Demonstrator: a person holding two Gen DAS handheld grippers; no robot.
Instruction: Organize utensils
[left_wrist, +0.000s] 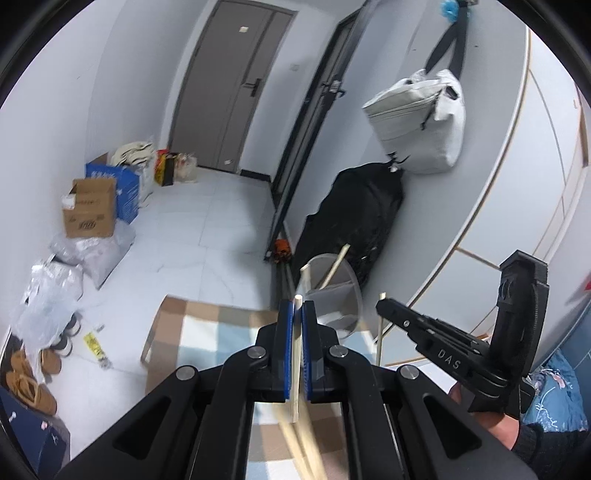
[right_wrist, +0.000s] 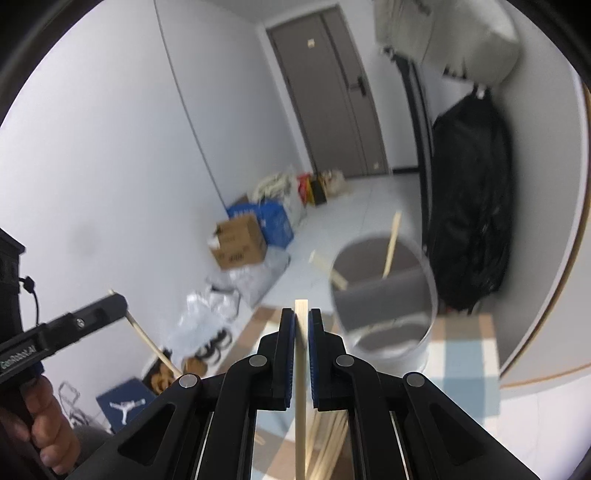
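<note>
- Left wrist view: the left hand-held gripper (left_wrist: 298, 306) was pressed together on a wooden chopstick (left_wrist: 295, 354), its tip poking out just past the pads. Ahead stood a white holder (left_wrist: 338, 295) on the checked counter (left_wrist: 207, 332), with two chopsticks already leaning inside. The right hand-held gripper (left_wrist: 384, 308) showed at the right, pinching its own stick
- Right wrist view: the right hand-held gripper (right_wrist: 302, 325) pinched a chopstick (right_wrist: 301, 369) upright between its pads; more sticks lay loose below. The holder (right_wrist: 384, 291) stood just ahead to the right
- Step in hand, by my judgement: carrying sticks to the holder. Next, each tip needs aiming over the rim before letting go
</note>
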